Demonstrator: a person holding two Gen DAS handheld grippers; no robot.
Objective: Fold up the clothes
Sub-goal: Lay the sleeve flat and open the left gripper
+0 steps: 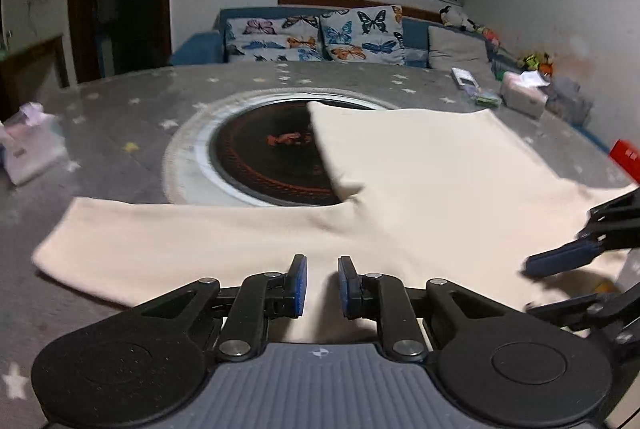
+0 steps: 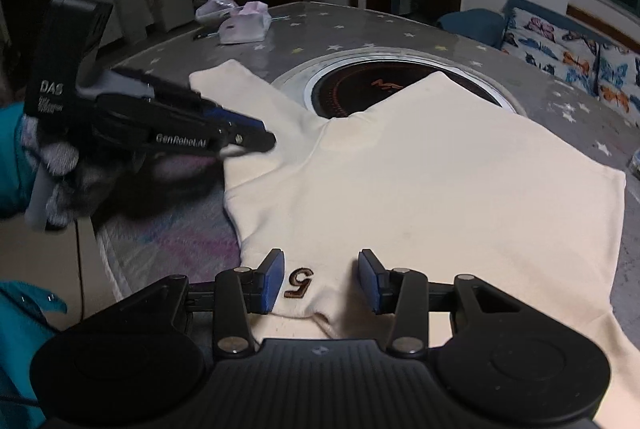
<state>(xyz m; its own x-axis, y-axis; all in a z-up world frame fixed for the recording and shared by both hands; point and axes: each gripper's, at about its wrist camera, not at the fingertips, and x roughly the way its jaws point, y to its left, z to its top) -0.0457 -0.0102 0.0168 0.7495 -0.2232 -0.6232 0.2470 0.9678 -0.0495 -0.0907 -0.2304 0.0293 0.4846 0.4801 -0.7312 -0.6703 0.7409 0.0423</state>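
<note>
Both grippers tilted down over the cream sweater [image 2: 420, 181]

Left gripper [image 1: 322, 283], jaws narrowly apart, released; right gripper [image 2: 321, 279] wider, empty, brown "5" [image 2: 299, 281] between its pads; gloved hand [image 2: 56, 165] at nine o'clock.

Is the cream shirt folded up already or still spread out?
Mostly spread out: the cream shirt lies flat on the table, one sleeve stretched sideways. Only its far edge looks turned over.
</note>
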